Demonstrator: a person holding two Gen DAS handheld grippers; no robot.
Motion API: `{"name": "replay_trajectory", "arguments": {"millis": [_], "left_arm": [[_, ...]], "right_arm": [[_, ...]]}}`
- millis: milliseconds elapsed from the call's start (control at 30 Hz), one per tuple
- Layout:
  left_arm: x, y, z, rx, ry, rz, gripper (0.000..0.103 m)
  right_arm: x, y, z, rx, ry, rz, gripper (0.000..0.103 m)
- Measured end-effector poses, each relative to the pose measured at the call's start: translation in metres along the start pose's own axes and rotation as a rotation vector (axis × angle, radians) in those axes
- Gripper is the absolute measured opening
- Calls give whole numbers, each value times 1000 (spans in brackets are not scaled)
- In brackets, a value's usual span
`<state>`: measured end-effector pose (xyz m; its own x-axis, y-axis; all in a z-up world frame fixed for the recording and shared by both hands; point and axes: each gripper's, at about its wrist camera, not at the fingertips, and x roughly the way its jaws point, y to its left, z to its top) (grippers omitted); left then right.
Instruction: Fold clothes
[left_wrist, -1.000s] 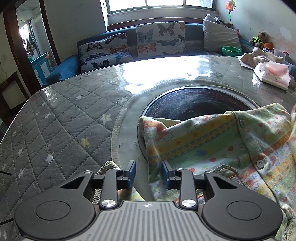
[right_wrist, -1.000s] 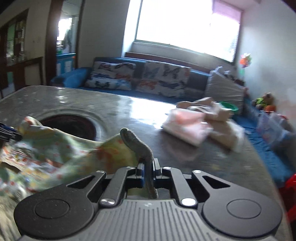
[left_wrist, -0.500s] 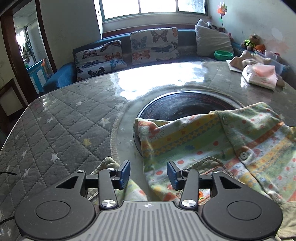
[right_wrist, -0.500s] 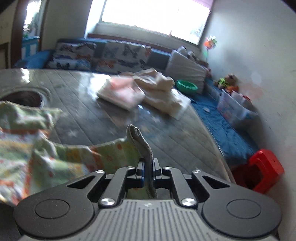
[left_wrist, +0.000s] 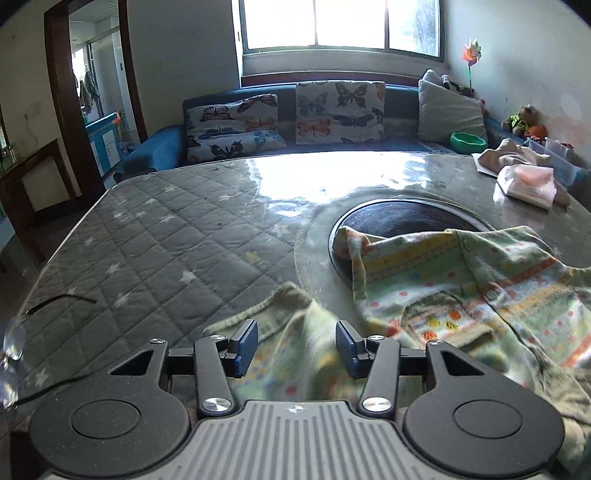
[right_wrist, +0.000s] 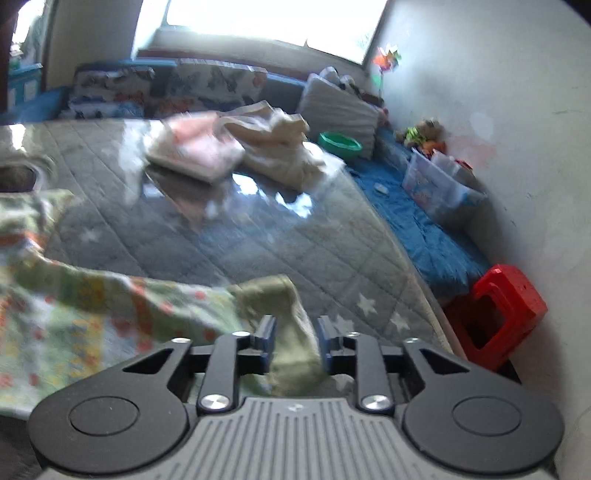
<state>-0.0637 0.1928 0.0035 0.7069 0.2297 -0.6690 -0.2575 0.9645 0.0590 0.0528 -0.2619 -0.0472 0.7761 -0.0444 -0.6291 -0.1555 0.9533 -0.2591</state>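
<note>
Your left tool is opening: its jaws are spread, with patterned cloth lying below the gap and neither pad pressing it. Your right tool is also opening; the olive cuff of a sleeve stands between the parted pads, and the blur does not let me confirm whether it brushes either one.

The baby garment lies spread on the quilted desk. Its far corner laps over the dark round recess, and its near hem is bunched just ahead of the left tool. Folded laundry sits well apart, toward the sofa.

Assessment: you are in the laying-out step; both sleeves appear released and no fold has been made.

The next move calls for a fresh pinch on a sleeve or side edge, carried across the body of the garment. Clear the bunched hem first, or the crease will set crooked.
</note>
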Motion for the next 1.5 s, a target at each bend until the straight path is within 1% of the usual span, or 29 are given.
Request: {"name": "replay_trajectory", "arguments": {"millis": [33,100,133,167,200,267,333,400,467,533,600,733,767,800,867,900,933,1000,1067,1133,1267,1300,1400,1500], "left_arm": [[-4,1,-3,-4,-1,4,50],[-9,3,-10,-19,-1,5,51],[-10,4,-12,-29,1,2,51],[-11,4,-13,-31,2,2,51],[-12,3,-14,-28,2,-3,51],[-10,2,-12,-31,-6,12,51],[-6,9,-8,-63,-11,28,51],[-2,16,-4,-92,-14,52,51],[8,26,-1,-119,-8,102,51],[19,35,1,-142,8,140,51],[30,44,2,-163,26,170,51],[50,52,-3,-182,69,188,50],[56,51,-5,-183,83,184,50],[59,51,-6,-187,91,180,48],[59,49,-9,-185,73,156,35],[59,47,-9,-184,69,151,23],[58,45,-9,-184,66,148,15],[55,42,-10,-178,55,172,8],[48,44,-15,-199,41,195,6],[36,48,-20,-220,25,250,5],[10,69,-34,-285,6,369,5],[5,74,-37,-297,7,389,5],[-4,83,-50,-313,23,438,5],[0,86,-60,-325,58,442,5]], "right_arm": [[-4,4,1,-1,-18,13,56],[-12,15,4,-5,-51,59,57],[-14,19,4,1,-58,88,62],[-12,23,4,12,-55,120,70],[-10,27,4,25,-51,153,72],[-3,36,0,41,-37,196,72],[3,41,-4,62,-23,209,73],[9,44,-7,82,-14,219,76],[13,44,-12,106,-17,225,84],[14,41,-15,134,-21,233,85],[15,40,-18,147,-28,242,90],[16,42,-19,132,-23,251,103],[17,42,-19,131,-22,252,103],[17,42,-19,131,-21,253,103],[18,41,-19,138,-22,257,103],[18,42,-19,139,-21,258,103],[18,42,-19,139,-20,259,103],[19,42,-19,138,-18,259,103],[19,42,-19,139,-19,259,103],[19,42,-19,140,-19,259,103],[19,43,-19,141,-19,260,103],[19,43,-19,140,-19,259,103],[19,43,-19,141,-19,259,103],[19,43,-19,143,-18,262,103]]}}
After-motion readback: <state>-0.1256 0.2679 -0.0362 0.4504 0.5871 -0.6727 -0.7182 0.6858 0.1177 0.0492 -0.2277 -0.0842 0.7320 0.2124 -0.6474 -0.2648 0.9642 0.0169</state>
